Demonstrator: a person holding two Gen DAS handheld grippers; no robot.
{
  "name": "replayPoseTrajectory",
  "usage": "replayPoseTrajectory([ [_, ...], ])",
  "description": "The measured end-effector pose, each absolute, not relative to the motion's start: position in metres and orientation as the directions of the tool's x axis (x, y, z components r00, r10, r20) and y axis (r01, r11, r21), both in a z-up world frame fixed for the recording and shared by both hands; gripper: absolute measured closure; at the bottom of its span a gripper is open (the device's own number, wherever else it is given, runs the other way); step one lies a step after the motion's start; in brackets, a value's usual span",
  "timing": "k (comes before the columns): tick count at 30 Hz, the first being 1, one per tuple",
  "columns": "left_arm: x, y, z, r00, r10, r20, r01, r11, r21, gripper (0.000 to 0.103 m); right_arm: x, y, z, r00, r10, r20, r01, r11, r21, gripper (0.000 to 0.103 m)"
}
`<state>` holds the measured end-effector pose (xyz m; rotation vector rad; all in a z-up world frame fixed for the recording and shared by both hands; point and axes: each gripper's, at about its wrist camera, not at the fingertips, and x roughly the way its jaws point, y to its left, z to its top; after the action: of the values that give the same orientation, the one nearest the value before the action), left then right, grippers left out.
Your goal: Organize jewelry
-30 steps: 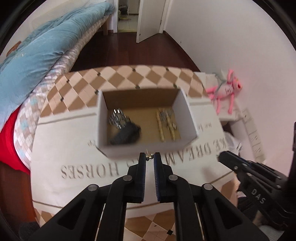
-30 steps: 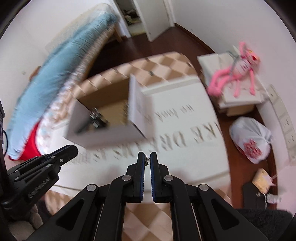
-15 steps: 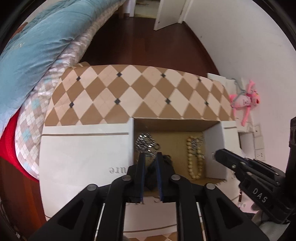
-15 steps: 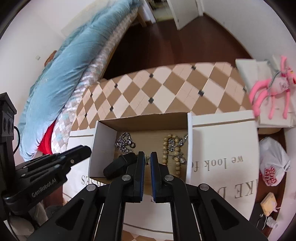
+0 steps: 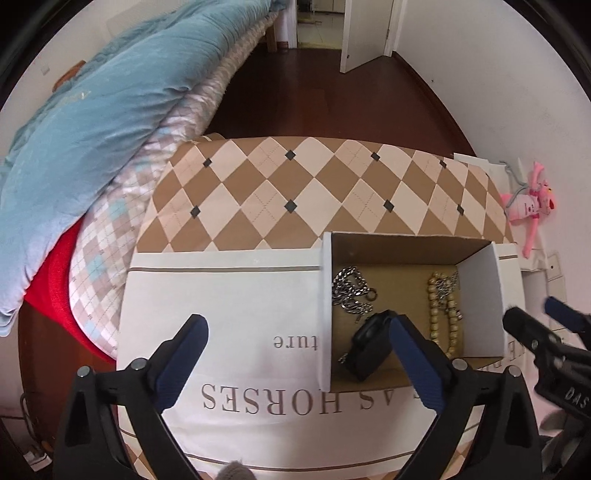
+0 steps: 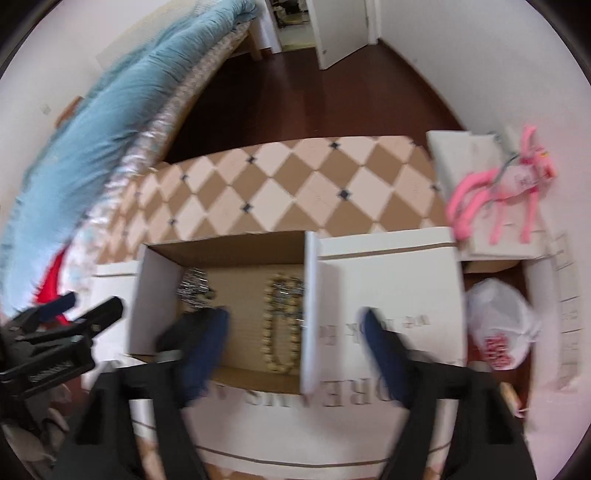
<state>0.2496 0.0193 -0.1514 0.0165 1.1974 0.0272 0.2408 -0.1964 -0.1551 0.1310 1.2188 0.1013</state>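
An open white cardboard box (image 5: pixel 480 291) stands on the cloth-covered table (image 5: pixel 280 199). Inside lie a silver chain (image 5: pixel 349 288), a beige bead strand (image 5: pixel 441 317) and a black watch-like item (image 5: pixel 371 343). My left gripper (image 5: pixel 295 332) is open and empty, above the box's left wall. My right gripper (image 6: pixel 295 325) is open and empty, straddling the box's right wall (image 6: pixel 310 317), above the beads (image 6: pixel 280 325). The chain (image 6: pixel 194 288) shows in the blurred right wrist view. Each gripper shows at the edge of the other's view.
A bed with a blue quilt (image 5: pixel 85 122) runs along the left. A pink plush toy (image 6: pixel 502 184) lies on a low white stand at the right. A white plastic bag (image 6: pixel 498 328) sits on the dark wood floor. An open door (image 5: pixel 365 29) is at the back.
Both grippers were shut on small pieces of jewelry a second ago; both have opened wide over the box and hold nothing now. The views have shifted so the box sits nearer.
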Motion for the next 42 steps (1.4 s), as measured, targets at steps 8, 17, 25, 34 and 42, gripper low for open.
replayPoseTrajectory([
  [8,0.231,0.017,-0.158,0.377,0.05,-0.925,-0.017,0.999,0.047,0.0,0.225,-0.188,-0.168,0.332,-0.018,-0.943,-0.001,1.0,-0.02,0.0],
  [17,0.193,0.012,-0.122,0.438,0.064,-0.897,-0.031,0.998,0.056,0.0,0.19,-0.188,-0.139,0.394,-0.031,-0.919,0.013,1.0,-0.028,0.0],
  [25,0.138,0.009,-0.064,0.534,0.053,-0.844,-0.026,0.999,0.046,0.0,0.133,-0.189,-0.077,0.495,-0.016,-0.869,0.018,1.0,-0.008,0.0],
  [34,0.077,0.007,0.006,0.637,0.035,-0.77,-0.016,0.999,0.033,0.0,0.063,-0.195,0.001,0.611,-0.012,-0.792,0.039,0.999,0.015,0.0],
  [42,0.035,0.006,0.043,0.678,0.01,-0.735,-0.011,1.0,0.004,0.0,0.009,-0.194,0.064,0.708,-0.036,-0.705,0.047,0.999,-0.004,0.0],
])
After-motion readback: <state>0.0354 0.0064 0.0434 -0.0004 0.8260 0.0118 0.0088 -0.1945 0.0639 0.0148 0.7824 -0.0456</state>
